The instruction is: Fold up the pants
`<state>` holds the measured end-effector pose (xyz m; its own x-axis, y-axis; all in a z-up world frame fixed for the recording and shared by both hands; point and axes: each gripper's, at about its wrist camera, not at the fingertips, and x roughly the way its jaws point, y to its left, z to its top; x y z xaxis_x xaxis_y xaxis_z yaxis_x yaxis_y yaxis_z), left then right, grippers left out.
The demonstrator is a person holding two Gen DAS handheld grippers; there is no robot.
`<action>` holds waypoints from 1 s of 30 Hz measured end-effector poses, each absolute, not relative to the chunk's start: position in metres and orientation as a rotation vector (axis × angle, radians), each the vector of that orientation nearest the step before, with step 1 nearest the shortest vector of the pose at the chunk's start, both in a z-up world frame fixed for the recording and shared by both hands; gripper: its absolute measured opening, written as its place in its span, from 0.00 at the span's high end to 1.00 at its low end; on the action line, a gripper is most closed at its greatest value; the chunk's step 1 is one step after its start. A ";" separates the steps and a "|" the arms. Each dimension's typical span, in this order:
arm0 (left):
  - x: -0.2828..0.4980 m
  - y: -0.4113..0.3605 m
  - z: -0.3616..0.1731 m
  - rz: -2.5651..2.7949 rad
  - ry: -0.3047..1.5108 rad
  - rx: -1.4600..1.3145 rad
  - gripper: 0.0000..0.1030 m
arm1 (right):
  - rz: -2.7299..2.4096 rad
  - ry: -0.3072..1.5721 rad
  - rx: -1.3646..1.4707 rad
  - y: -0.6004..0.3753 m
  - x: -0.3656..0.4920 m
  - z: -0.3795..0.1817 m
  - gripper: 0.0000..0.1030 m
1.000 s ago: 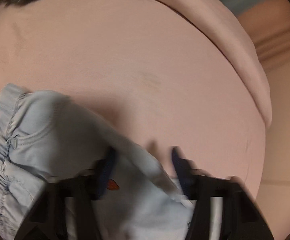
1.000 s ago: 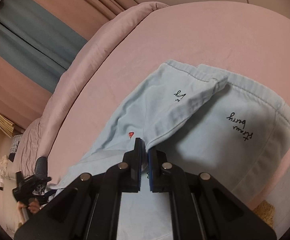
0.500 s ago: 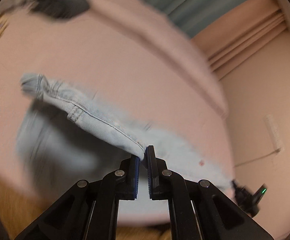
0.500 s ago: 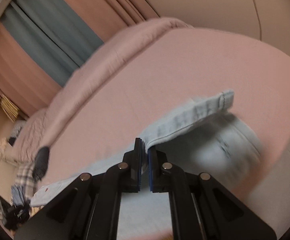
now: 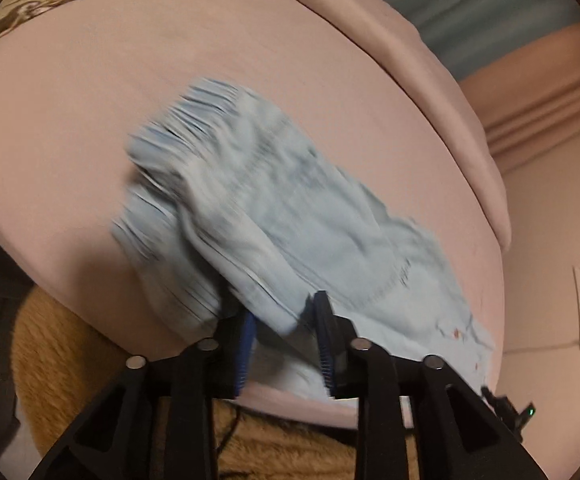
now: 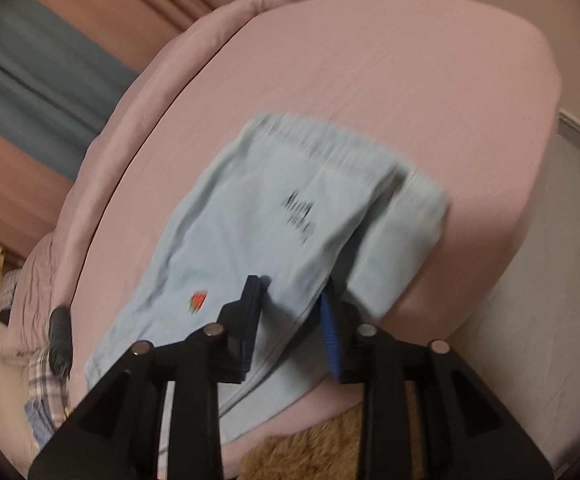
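Now pants (image 6: 290,224) lie folded on pink bed (image 6: 389,72), long axis running near-left to far-right. Left tool (image 5: 286,332) and right tool (image 6: 290,312) both spread, jaws just opened, cloth edge loose between, unpinched. Both at near edge, equally close.

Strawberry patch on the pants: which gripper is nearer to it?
Right. The right gripper sits just beside the strawberry patch; the left gripper is farther from it. Both jaws have just been opening, with the pants loose between them.
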<state>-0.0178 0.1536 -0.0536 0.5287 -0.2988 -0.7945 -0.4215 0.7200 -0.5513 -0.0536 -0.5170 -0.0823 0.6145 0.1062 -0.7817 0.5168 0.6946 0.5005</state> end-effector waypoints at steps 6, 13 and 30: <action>-0.010 0.181 -0.062 0.147 0.966 -0.851 0.73 | -0.322 0.904 0.733 -0.532 -0.034 -0.078 0.83; 0.030 0.174 -0.035 0.115 0.924 -0.726 0.86 | -0.221 0.846 0.634 -0.518 0.026 -0.033 0.96; -0.015 0.173 -0.084 0.114 1.106 -0.630 0.86 | -0.328 0.930 0.661 -0.545 -0.032 -0.092 0.97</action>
